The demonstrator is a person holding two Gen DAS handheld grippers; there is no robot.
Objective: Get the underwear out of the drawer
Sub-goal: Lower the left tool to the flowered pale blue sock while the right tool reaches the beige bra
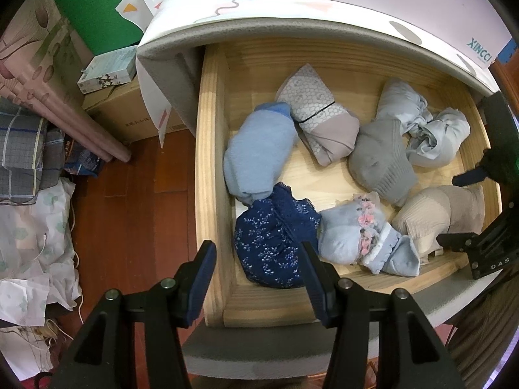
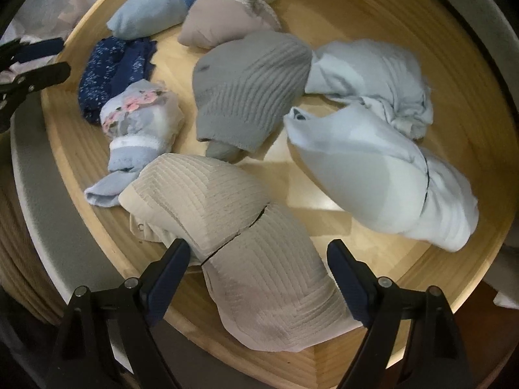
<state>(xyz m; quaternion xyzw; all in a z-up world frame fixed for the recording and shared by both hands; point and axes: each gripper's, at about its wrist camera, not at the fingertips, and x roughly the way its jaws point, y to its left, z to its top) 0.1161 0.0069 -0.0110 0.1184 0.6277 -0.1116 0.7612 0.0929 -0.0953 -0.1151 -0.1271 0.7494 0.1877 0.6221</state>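
Note:
An open wooden drawer (image 1: 211,162) holds several rolled pieces of underwear. A beige ribbed roll (image 2: 227,214) lies near the front right, and my right gripper (image 2: 258,246) stands open astride it. The left pad is at the fabric, the right pad is apart from it. The same gripper (image 1: 460,207) shows over the beige roll (image 1: 438,214) in the left wrist view. My left gripper (image 1: 258,253) hangs open over the drawer's front left corner, above a navy floral roll (image 1: 269,243), and holds nothing. Grey (image 2: 249,87), pale blue (image 2: 373,178) and flowered (image 2: 139,120) rolls lie around.
A cabinet top with a patterned cover (image 1: 259,6) overhangs the back of the drawer. Left of the drawer are a cardboard box (image 1: 123,113), a red-brown wood floor (image 1: 129,210), plaid bedding (image 1: 22,149) and crumpled cloth (image 1: 32,243).

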